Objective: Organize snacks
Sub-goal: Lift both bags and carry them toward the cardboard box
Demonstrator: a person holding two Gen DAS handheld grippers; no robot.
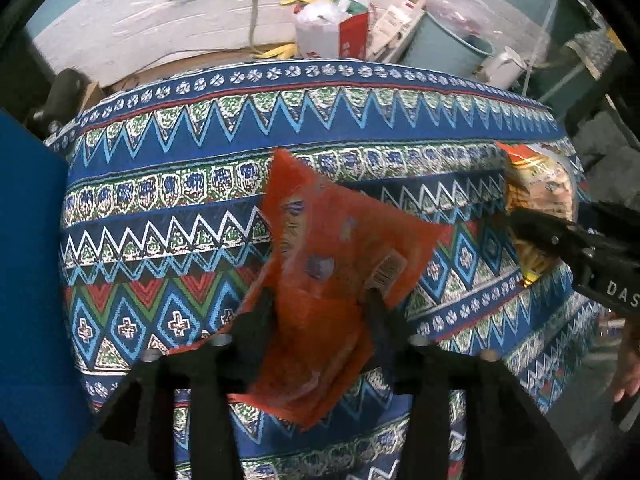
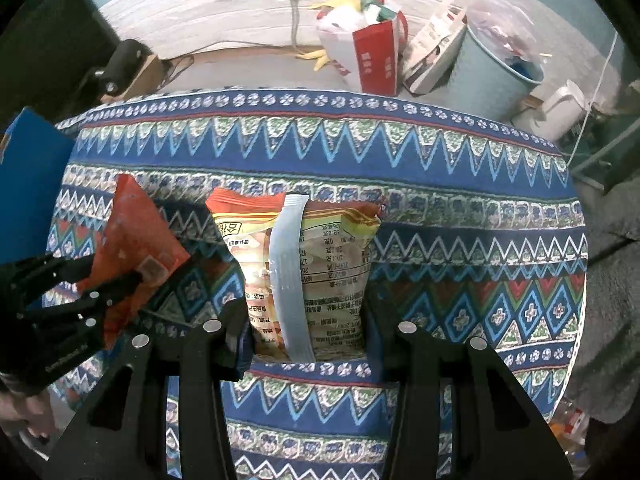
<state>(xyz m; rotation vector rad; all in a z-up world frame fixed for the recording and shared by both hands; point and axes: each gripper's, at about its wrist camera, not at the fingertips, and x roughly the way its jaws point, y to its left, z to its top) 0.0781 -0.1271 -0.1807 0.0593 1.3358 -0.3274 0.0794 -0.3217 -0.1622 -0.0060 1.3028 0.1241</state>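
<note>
Left gripper (image 1: 320, 304) clamps a red snack packet (image 1: 328, 264); to its right, the right gripper (image 2: 306, 312) clamps a yellow-orange snack bag (image 2: 320, 256) above the patterned tablecloth (image 2: 460, 184).

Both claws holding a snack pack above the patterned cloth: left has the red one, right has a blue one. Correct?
Not quite. The right claw holds a yellow-and-orange snack pack with a silvery back seam, not a blue one; the right wrist view shows it between the fingers. The rest stands: the left claw grips the red snack pack, and both are above the patterned cloth.
</note>
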